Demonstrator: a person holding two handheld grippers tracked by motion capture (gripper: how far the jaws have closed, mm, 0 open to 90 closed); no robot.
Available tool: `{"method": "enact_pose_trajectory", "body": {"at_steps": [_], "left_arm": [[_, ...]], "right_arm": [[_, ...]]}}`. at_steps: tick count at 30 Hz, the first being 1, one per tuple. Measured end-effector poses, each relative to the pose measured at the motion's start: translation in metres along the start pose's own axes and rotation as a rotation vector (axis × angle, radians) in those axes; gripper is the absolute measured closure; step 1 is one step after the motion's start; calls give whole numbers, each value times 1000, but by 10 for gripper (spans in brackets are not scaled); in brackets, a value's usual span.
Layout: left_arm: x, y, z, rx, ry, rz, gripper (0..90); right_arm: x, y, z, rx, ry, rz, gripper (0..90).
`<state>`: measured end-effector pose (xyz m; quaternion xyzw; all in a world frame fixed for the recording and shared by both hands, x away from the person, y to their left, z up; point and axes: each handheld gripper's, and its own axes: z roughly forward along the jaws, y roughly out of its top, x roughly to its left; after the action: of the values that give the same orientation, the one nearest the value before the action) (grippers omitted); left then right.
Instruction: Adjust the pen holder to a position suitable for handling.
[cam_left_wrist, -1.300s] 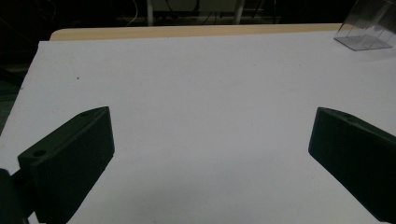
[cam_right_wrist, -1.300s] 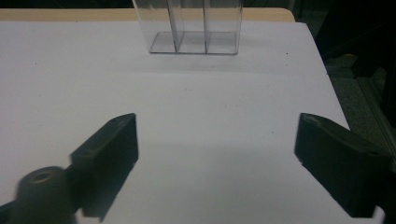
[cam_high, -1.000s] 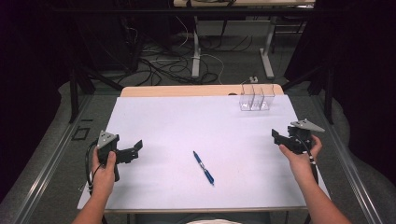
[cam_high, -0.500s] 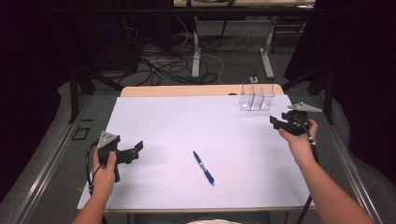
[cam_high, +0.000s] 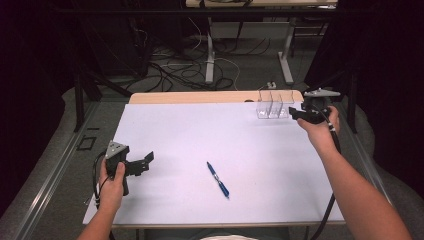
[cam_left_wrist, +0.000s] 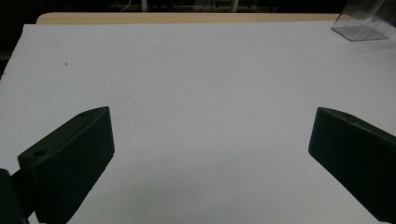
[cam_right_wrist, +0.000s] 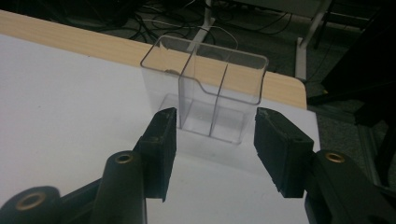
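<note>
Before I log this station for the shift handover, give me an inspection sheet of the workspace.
Surface: white sheet on a wooden table, flat.
Job's things: clear divided holder upright at the far right corner; blue pen lying near the middle.
Clutter: nothing seen.
Grippers: left claw open over bare sheet; right claw has just been closing, jaws apart, just short of the holder, nothing between them.
Cables: one trails from each claw; loose tangle on the floor beyond.
Surroundings: dark curtains, desk legs behind.

Dim room w/ dark curtains, grey floor, tangled cables, white desk legs, wooden table edge.
</note>
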<state>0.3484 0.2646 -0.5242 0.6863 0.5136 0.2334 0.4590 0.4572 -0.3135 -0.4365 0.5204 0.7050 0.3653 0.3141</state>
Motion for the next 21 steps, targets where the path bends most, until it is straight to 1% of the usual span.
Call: {"method": "enact_pose_trajectory", "body": {"at_steps": [1, 3, 5, 6, 8, 9, 10, 13, 14, 16, 17, 19, 20, 21], "left_arm": [[0, 0, 0, 1, 0, 1, 2], [1, 0, 0, 2, -1, 3, 2], [1, 0, 0, 7, 0, 9, 2], [1, 0, 0, 4, 0, 3, 2], [1, -1, 0, 8, 1, -1, 2], [1, -1, 0, 8, 6, 1, 2], [1, -1, 0, 8, 6, 1, 2], [1, -1, 0, 7, 8, -1, 2], [1, -1, 0, 7, 9, 0, 2], [1, -1, 0, 7, 10, -1, 2], [2, -1, 0, 14, 12, 6, 2], [2, -1, 0, 14, 14, 5, 2], [2, -1, 0, 14, 15, 5, 2], [2, -1, 0, 13, 16, 5, 2]], "right_arm": [[-2, 6, 5, 2, -11, -2, 496], [-3, 11, 10, 9, -14, 9, 517], [-4, 13, 14, 12, -16, 13, 519], [-6, 16, 19, 10, -20, 14, 540], [-7, 19, 24, 10, -22, 28, 551], [-8, 19, 27, 12, -27, 24, 553], [-8, 20, 29, 16, -32, 44, 556], [-12, 21, 34, 18, -41, 45, 560], [-14, 21, 39, 21, -44, 57, 579], [-17, 21, 43, 23, -48, 71, 585], [-18, 21, 45, 25, -51, 79, 589], [-20, 21, 47, 29, -54, 87, 592], [-22, 20, 49, 28, -56, 96, 596], [-26, 19, 52, 34, -59, 116, 607]]}}
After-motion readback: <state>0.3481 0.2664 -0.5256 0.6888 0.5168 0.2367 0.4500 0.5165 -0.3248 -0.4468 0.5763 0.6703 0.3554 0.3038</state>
